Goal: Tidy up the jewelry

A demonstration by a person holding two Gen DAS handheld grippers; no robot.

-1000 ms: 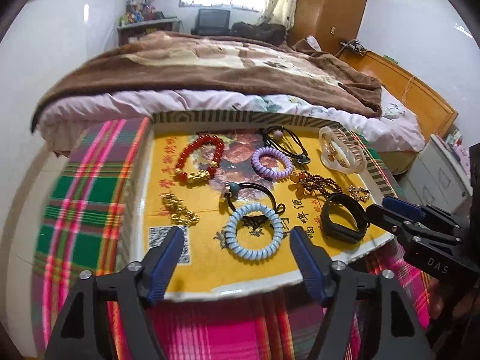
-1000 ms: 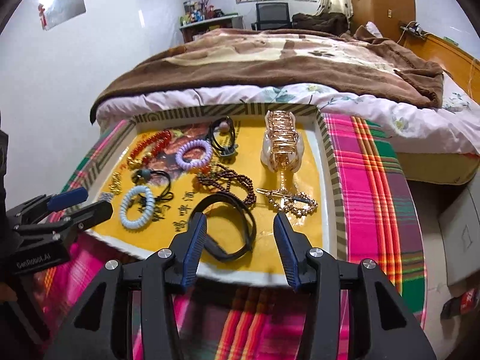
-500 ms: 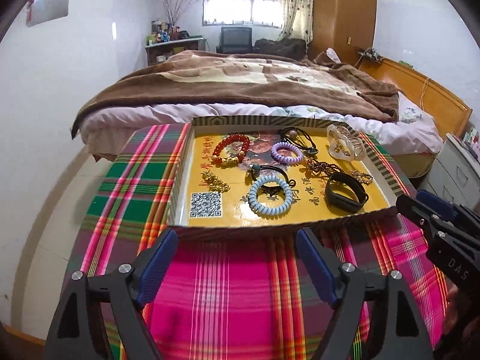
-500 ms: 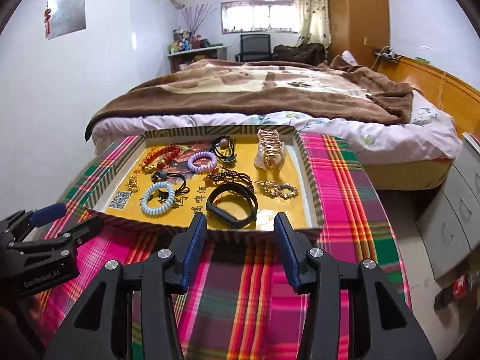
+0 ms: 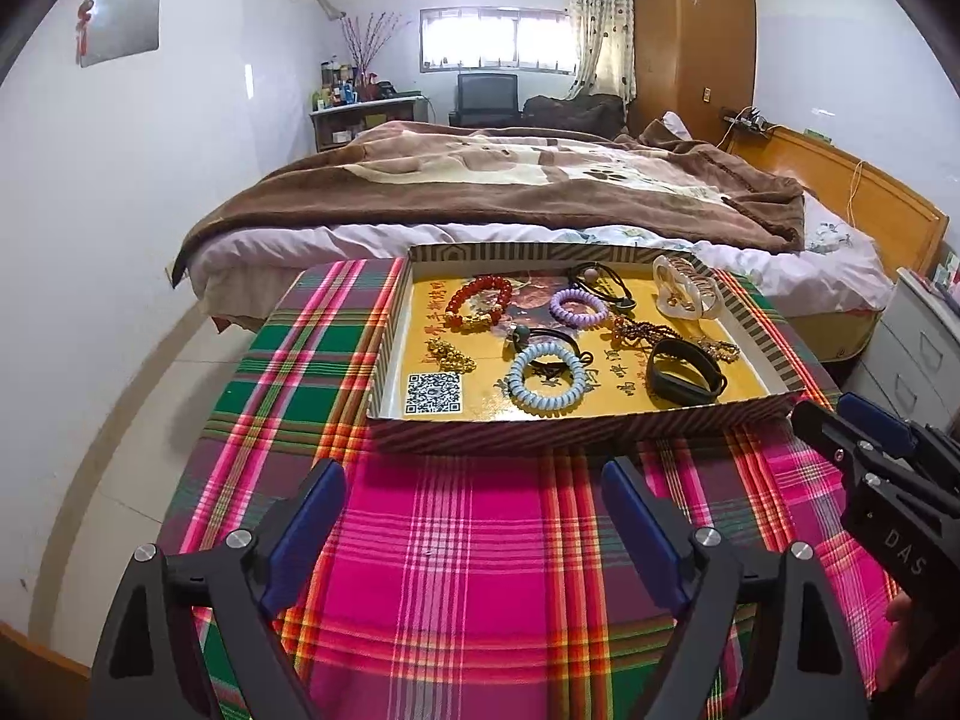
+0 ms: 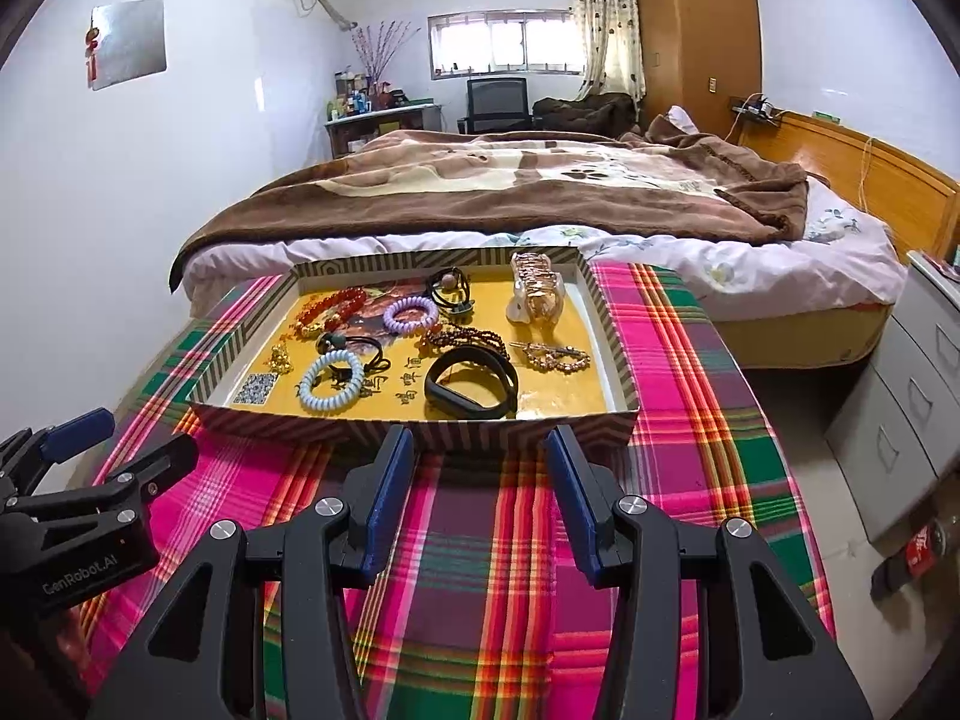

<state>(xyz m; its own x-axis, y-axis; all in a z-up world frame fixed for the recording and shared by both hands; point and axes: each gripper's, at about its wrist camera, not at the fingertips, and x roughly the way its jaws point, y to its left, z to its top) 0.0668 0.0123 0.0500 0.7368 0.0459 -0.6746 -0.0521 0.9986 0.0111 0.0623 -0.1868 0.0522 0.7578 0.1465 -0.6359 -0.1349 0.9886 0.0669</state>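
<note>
Bedroom light falls from a far window onto a plaid tablecloth [image 5: 456,546] in pink, green and orange, with a bed [image 5: 492,192] under a brown blanket just beyond the table. On the cloth sits a shallow striped tray [image 5: 540,429] with a yellow printed floor, and all the jewelry lies inside it. At the far left is a red bead bracelet [image 5: 480,300] with a gold charm, and near it a small gold chain [image 5: 450,355]. A light blue coil hair tie [image 5: 546,384] lies toward the near edge, a black hair tie [image 5: 543,339] with a bead just behind it, and a purple coil hair tie [image 5: 579,307] farther back. A black wristband [image 6: 471,381] rests at the near right of the tray, a brown bead strand [image 6: 462,337] behind it, a gold hair clip [image 6: 552,356] to its right, and a clear claw clip [image 6: 537,294] at the far right.

Both grippers hover over the cloth on the near side of the tray, touching nothing. The left gripper [image 5: 471,531] has its jaws wide and opening further, nothing between them. The right gripper [image 6: 480,501] holds its jaws moderately apart, also empty.
</note>
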